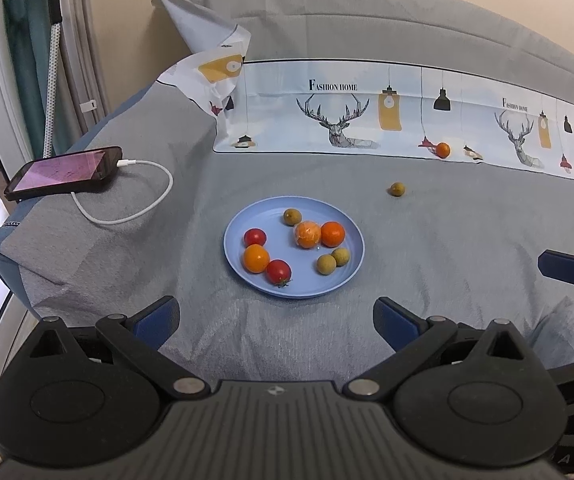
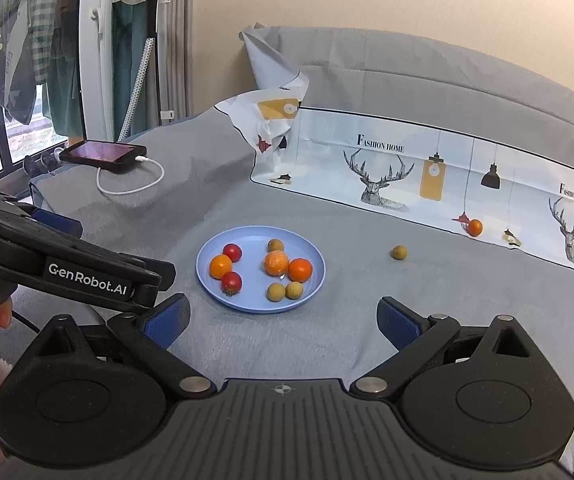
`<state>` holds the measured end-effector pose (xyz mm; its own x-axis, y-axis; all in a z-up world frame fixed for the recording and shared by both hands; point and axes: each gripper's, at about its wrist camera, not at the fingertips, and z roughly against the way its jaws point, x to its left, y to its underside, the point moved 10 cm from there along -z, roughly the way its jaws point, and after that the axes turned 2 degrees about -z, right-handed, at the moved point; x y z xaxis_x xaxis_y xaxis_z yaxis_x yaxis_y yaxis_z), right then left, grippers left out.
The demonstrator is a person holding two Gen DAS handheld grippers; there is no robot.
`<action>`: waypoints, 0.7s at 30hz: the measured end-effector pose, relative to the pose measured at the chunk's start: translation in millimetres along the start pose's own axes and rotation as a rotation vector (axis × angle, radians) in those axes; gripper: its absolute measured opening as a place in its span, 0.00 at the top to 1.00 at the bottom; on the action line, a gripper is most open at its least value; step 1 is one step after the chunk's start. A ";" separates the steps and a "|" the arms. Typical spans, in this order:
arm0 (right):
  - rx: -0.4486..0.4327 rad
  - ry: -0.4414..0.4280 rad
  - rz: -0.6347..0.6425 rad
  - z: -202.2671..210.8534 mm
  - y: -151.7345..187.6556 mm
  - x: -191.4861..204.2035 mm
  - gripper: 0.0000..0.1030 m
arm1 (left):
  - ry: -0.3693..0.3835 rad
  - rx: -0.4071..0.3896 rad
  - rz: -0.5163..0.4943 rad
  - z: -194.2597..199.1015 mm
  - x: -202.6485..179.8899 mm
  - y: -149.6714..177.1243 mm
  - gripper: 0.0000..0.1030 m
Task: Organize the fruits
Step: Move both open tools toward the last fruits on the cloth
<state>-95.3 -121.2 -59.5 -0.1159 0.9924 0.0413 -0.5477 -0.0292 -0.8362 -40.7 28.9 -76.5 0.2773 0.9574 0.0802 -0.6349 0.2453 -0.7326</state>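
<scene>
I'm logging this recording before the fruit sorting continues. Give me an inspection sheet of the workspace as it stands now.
Surface: grey fabric bedcover, lightly wrinkled.
Job's things: round blue plastic plate holding eight small fruits: two red, three orange, three olive-brown. One small olive-brown fruit lies loose on the cover; one small orange fruit rests against the deer-print white pillowcase.
Clutter: black smartphone, screen lit.
Grippers: left gripper open, empty; right gripper open, empty; both short of the plate.
Cables: white charging cable plugged into the phone, looped.
Surroundings: beige wall, hanging clothes, window.
</scene>
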 end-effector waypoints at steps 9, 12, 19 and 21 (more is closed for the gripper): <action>0.030 -0.001 -0.028 -10.3 5.3 -4.6 0.03 | 0.001 0.024 -0.015 -11.8 -1.7 0.0 0.00; 0.042 0.000 -0.043 -15.0 6.6 -7.4 0.03 | -0.001 0.027 -0.025 -15.7 -3.4 -1.4 0.00; 0.066 0.006 -0.083 -28.2 9.1 -18.7 0.03 | -0.001 0.033 -0.064 -28.7 -12.9 -9.9 0.00; 0.073 0.013 -0.100 -31.8 9.8 -24.7 0.03 | 0.003 0.035 -0.073 -33.2 -17.6 -13.3 0.00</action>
<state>-71.5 -142.2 -86.1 -0.0469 0.9922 0.1151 -0.6146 0.0622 -0.7864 -13.2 3.7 -90.6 0.3257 0.9365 0.1302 -0.6379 0.3193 -0.7008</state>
